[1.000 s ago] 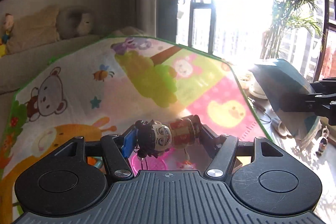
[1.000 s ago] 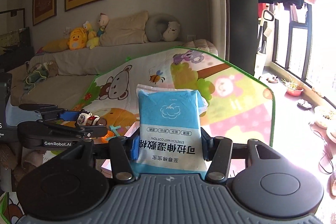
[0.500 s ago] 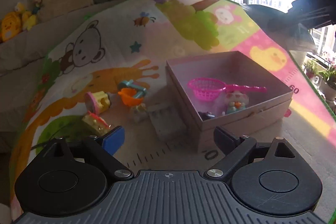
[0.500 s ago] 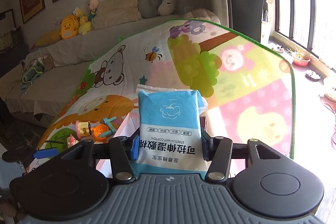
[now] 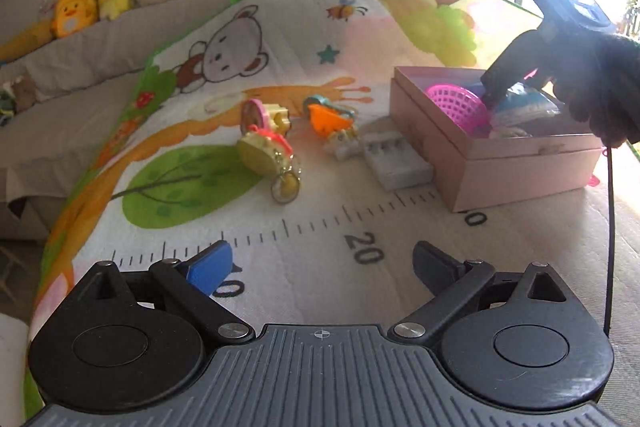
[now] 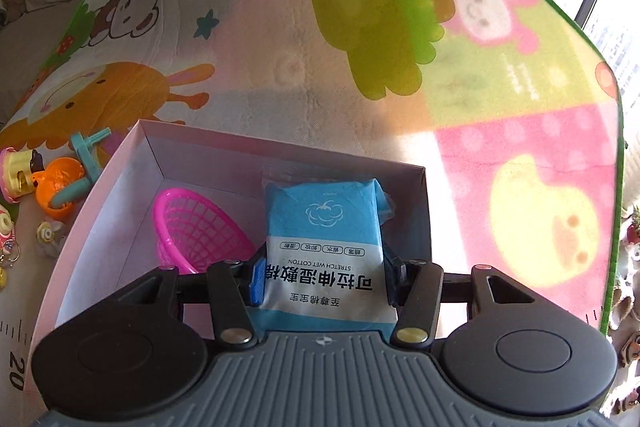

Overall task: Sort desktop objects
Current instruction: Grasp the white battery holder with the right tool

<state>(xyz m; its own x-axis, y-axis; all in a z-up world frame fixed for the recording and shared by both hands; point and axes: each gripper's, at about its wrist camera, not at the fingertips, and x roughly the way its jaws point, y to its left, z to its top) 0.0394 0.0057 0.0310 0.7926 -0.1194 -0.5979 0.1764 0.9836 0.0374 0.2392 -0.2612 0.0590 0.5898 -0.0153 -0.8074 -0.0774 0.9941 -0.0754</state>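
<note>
As glove (image 5: pixel 600 87) hides box (image 5: pixel 520 163), contents unclear

Blue wipes pack (image 6: pixel 323 251) over pink box (image 6: pixel 120 187)

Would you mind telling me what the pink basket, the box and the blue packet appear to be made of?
Basket: likely glossy moulded plastic, judging by its open lattice. Box: apparently matte cardboard, with thin folded walls. Blue packet, held in the right claw: probably soft plastic film, smooth and printed, crinkled at its sealed top.
</note>
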